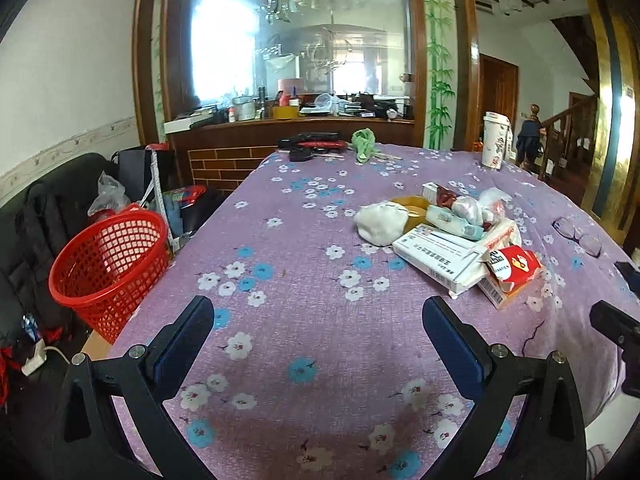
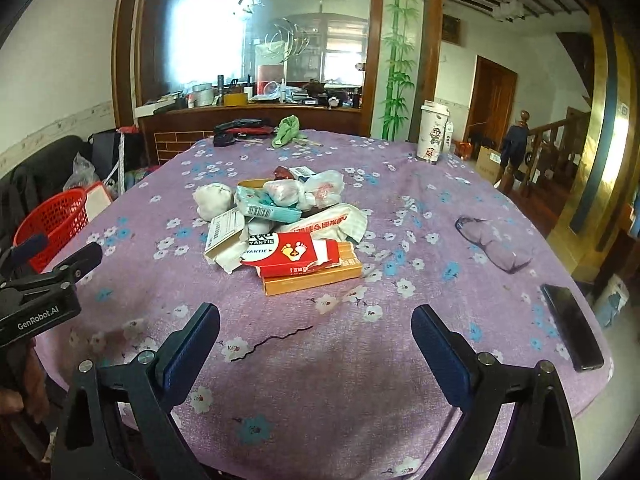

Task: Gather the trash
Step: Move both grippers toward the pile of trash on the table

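Observation:
A pile of trash (image 2: 280,216) lies mid-table on the purple flowered cloth (image 2: 320,360): crumpled white tissue (image 2: 213,198), wrappers, a white medicine box (image 1: 436,256), a red box (image 2: 296,254) and an orange box (image 2: 316,278). The pile also shows in the left wrist view (image 1: 448,236). A red mesh basket (image 1: 108,268) stands beside the table's left edge, also in the right wrist view (image 2: 52,220). My left gripper (image 1: 318,312) is open and empty, short of the pile. My right gripper (image 2: 316,316) is open and empty, just before the orange box.
Glasses (image 2: 492,244) and a black phone (image 2: 570,326) lie at the right. A white paper cup (image 2: 433,132) stands at the far right. A green cloth (image 2: 286,130) and dark items (image 2: 240,128) lie at the far edge. Bags crowd the floor left.

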A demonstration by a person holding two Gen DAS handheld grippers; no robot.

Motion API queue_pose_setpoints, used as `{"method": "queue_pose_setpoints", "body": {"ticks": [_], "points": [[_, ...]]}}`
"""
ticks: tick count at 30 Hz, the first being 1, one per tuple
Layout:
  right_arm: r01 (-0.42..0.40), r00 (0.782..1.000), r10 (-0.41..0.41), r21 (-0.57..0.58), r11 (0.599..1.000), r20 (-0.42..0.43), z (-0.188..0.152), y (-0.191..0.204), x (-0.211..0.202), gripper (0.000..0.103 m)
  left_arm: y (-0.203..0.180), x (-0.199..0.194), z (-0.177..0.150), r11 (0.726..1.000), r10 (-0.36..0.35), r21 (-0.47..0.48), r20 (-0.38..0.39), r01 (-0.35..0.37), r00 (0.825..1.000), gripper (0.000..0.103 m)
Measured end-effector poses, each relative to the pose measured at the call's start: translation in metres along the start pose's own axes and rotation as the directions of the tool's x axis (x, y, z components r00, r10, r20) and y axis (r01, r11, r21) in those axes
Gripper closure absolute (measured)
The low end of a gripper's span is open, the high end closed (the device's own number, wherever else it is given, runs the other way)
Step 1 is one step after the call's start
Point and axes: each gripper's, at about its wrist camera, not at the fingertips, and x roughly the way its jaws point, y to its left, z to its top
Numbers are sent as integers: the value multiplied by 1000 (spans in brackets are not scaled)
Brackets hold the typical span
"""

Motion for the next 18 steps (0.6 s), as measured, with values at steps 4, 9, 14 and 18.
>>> {"method": "queue_pose_setpoints", "body": {"ticks": [4,9,14,18], "points": [[7,1000,-7,-4,1000,-5,-2,1,3,5,-9,6,-3,999,-4,34,-14,5,1000,0],[22,1000,-22,2,1000,-8,-3,-2,5,5,-10,8,-6,999,-6,37,-23,7,1000,0],[27,999,-26,5,1000,-26,-5,-1,8,5,-6,8,-5,1000,-1,25,-28,2,1000,0],[36,999,-36,4,999,-20,-5,-2,7,5,-4,9,-6,1000,4,22,-34,-3,999,0]]}}
